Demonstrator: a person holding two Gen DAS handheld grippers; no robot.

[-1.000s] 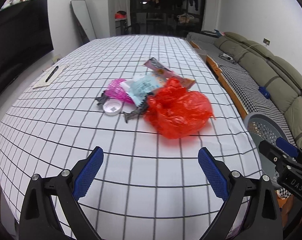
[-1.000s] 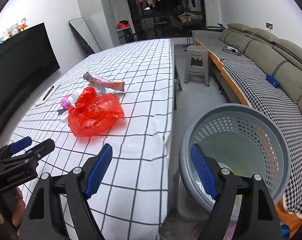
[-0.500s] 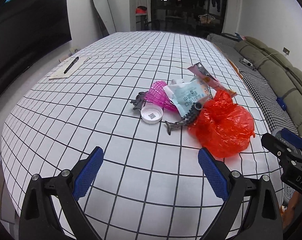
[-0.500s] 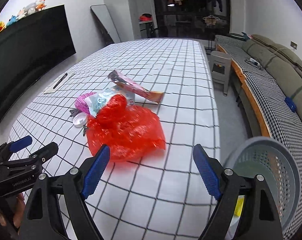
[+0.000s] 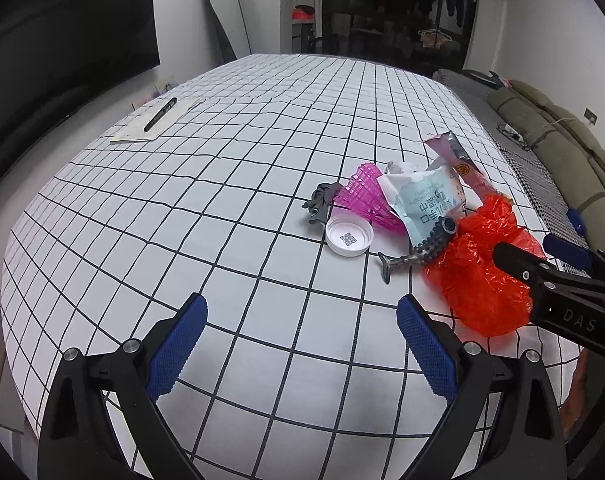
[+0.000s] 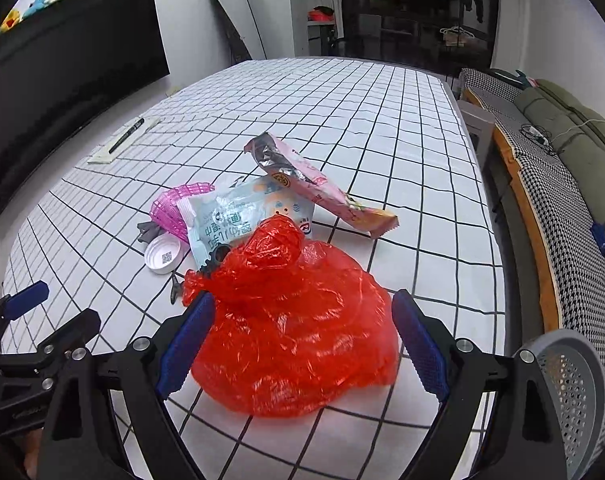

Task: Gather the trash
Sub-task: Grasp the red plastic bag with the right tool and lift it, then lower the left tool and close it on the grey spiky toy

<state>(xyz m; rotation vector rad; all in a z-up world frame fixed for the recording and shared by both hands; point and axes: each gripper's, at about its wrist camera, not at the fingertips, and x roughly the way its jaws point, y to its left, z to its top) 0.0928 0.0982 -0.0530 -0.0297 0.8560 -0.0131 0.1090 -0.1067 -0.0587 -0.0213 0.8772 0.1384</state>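
Observation:
A crumpled red plastic bag (image 6: 298, 328) lies on the checked table (image 6: 402, 152), and my right gripper (image 6: 302, 348) straddles its near part, jaws still opening, pads not pressing it. Behind it sit a pale blue wrapper (image 6: 242, 220), a pink snack packet (image 6: 322, 192), a pink mesh piece (image 6: 174, 208), a white cap (image 6: 163, 255) and a grey toy fish (image 5: 418, 252). My left gripper (image 5: 302, 348) hangs open over bare cloth, short of the white cap (image 5: 349, 235), with the red bag (image 5: 482, 276) to its right.
A grey perforated basket (image 6: 570, 384) stands on the floor beyond the table's right edge. A pen on paper (image 5: 160, 114) lies at the far left. A sofa (image 6: 574, 148) runs along the right wall, a dark screen (image 6: 62, 76) along the left.
Both grippers swung left, away from the basket toward the trash pile. The right gripper now frames the red bag and its jaws stand wider. The left gripper faces the white cap.

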